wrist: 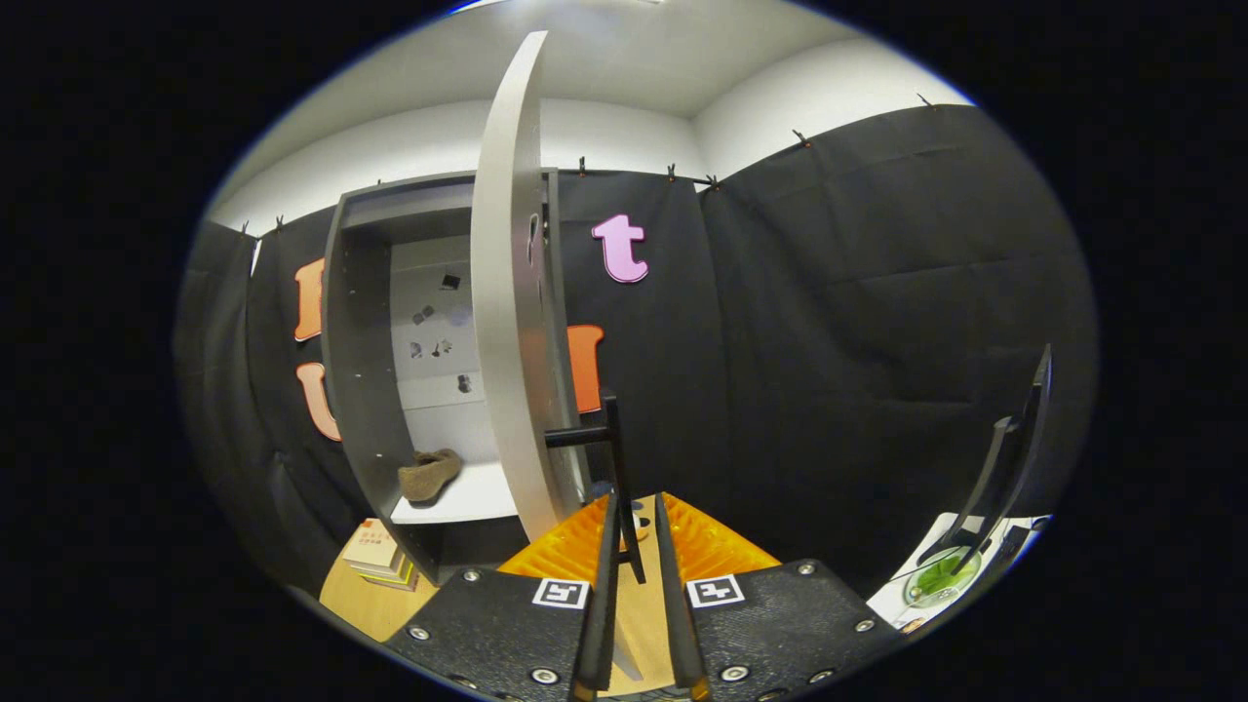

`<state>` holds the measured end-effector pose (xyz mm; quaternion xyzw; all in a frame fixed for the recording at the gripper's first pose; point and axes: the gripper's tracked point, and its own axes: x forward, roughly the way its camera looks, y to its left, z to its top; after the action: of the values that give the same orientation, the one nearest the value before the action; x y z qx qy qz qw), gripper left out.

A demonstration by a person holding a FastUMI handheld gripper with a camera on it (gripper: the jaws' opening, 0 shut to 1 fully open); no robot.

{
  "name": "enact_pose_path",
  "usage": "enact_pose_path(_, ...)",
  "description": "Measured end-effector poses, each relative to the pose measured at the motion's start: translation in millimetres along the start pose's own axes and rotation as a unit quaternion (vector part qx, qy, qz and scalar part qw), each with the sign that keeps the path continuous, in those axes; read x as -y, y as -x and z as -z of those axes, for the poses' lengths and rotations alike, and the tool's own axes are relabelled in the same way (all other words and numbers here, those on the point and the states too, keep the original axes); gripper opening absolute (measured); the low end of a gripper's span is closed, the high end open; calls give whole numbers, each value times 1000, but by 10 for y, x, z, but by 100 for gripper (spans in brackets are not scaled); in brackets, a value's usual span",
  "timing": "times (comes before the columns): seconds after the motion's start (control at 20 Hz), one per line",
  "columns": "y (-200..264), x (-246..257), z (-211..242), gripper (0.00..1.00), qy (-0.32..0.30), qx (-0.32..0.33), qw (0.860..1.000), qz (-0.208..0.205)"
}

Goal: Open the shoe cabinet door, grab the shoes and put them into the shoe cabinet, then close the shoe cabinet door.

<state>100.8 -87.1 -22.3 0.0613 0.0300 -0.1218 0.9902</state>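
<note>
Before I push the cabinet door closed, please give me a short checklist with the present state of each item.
1. Shoe lies on the shelf inside the shoe cabinet: ok.
2. Shoe sits behind the front edge of the shelf: ok.
3. Door is closed: not ok, it stands wide open.
4. Gripper is at the door handle, fingers nearly closed around its bar: ok.
5. Both fingers press firmly on the handle: cannot tell.
</note>
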Motion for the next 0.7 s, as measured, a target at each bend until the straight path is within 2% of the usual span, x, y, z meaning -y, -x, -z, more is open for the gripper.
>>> enact_pose_path(0.15, -117, 273, -62, 18, 8, 6, 1000, 25)
enact_pose_path(0.25, -171, 433, -99, 18, 7, 5, 999, 39)
enact_pose_path(0.6, -170, 431, -105, 18, 3, 6, 1000, 28)
enact_pose_path(0.7, -173, 462, -92, 17, 14, 8, 999, 37)
